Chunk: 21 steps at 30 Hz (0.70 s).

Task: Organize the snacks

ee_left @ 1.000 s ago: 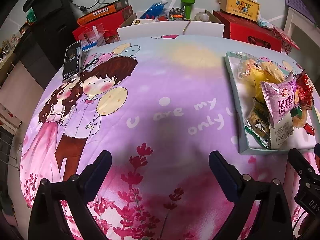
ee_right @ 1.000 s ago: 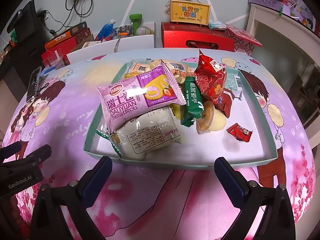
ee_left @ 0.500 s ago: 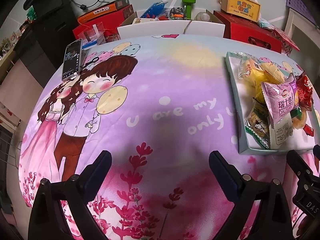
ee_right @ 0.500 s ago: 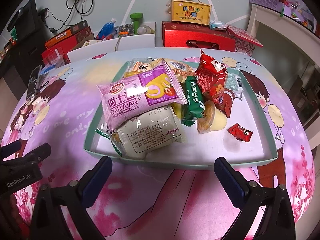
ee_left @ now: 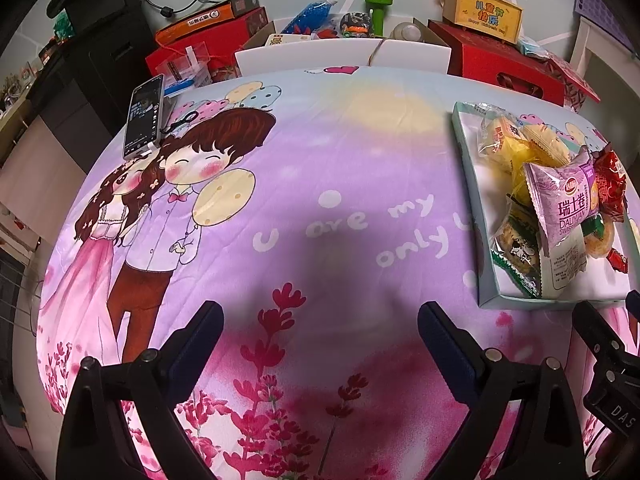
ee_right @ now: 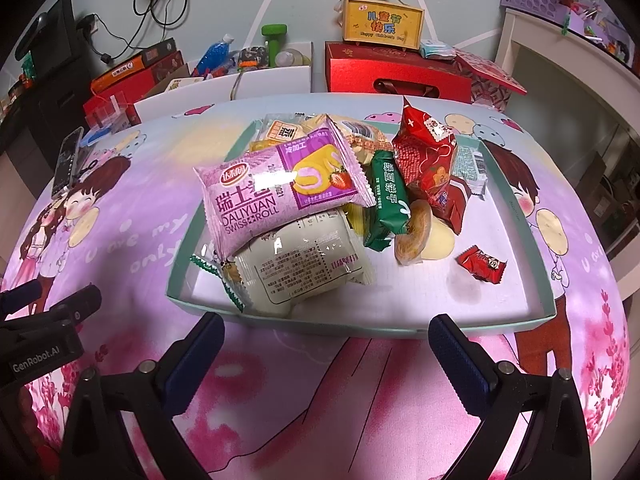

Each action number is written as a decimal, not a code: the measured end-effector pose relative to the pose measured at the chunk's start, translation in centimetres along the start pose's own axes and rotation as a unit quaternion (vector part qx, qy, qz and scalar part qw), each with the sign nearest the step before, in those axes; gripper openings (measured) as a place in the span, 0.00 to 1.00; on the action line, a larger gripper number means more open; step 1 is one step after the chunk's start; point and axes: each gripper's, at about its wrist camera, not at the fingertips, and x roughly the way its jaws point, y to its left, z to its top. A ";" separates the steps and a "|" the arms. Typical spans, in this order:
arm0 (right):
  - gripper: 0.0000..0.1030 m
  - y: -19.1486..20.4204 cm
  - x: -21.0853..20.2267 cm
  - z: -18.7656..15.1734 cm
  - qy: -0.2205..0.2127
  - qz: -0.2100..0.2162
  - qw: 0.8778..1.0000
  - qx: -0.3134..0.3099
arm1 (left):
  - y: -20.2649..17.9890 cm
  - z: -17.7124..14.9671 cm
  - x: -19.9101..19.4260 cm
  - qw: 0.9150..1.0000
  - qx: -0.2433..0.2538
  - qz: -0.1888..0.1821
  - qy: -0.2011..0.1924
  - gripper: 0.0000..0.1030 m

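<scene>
Setting: cluttered room with red gift boxes (ee_right: 396, 70) and a yellow carton (ee_right: 382, 20) behind a table spread with a purple cartoon cloth (ee_left: 320, 168).
Far left: a phone (ee_left: 144, 116) lies flat near the cloth's back left edge, well apart from the snacks.
Left gripper (ee_left: 320, 340): hovers low over bare cloth, jaws spread wide with nothing between them.
Tray (ee_right: 400, 322): a shallow pale-green tray sits right of the left gripper and directly ahead of the right one.
Snacks, left side of tray: a purple Swiss roll pack (ee_right: 276, 190) lies tilted on top of a white-wrapped bun (ee_right: 304, 268), with a green-edged packet (ee_right: 224, 280) tucked under them.
Snacks, middle: a green packet (ee_right: 388, 200) leans against a round pastry (ee_right: 414, 230), with yellow cakes (ee_left: 508, 140) heaped behind.
Snacks, right: a red bag (ee_right: 428, 156) stands on the heap, and a small red candy (ee_right: 482, 262) lies alone on the tray floor.
Right gripper (ee_right: 326, 348): held just short of the tray's near wall, jaws spread wide and holding nothing.
Step in hand: all the snacks lie in the tray in one loose heap (this fits either gathering just done or sorting about to start).
Next move: cannot be settled from this view; any pick would suit the top, unpinned packs best.
</scene>
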 end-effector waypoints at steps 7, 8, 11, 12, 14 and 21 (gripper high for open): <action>1.00 -0.1 0.0 0.0 0.000 0.000 1.000 0.000 | 0.1 -0.1 0.2 1.000 -0.001 0.000 0.004 0.95; 1.00 -0.1 0.1 0.0 0.000 0.001 1.000 0.000 | 0.0 0.0 0.2 1.000 0.000 0.000 0.005 0.95; 1.00 -0.2 0.1 0.0 0.000 0.000 1.000 -0.002 | 0.1 0.0 0.2 1.000 -0.001 -0.001 0.005 0.95; 1.00 -0.2 0.1 0.0 0.001 -0.001 1.000 -0.002 | 0.1 0.0 0.2 1.000 -0.002 -0.002 0.006 0.95; 1.00 -0.3 0.1 0.0 0.000 -0.003 1.000 -0.001 | 0.2 0.0 0.2 1.000 -0.002 -0.003 0.006 0.95; 1.00 -1.0 0.0 0.2 -0.001 -0.008 1.000 0.014 | 0.3 0.0 0.3 1.000 -0.006 0.001 0.006 0.95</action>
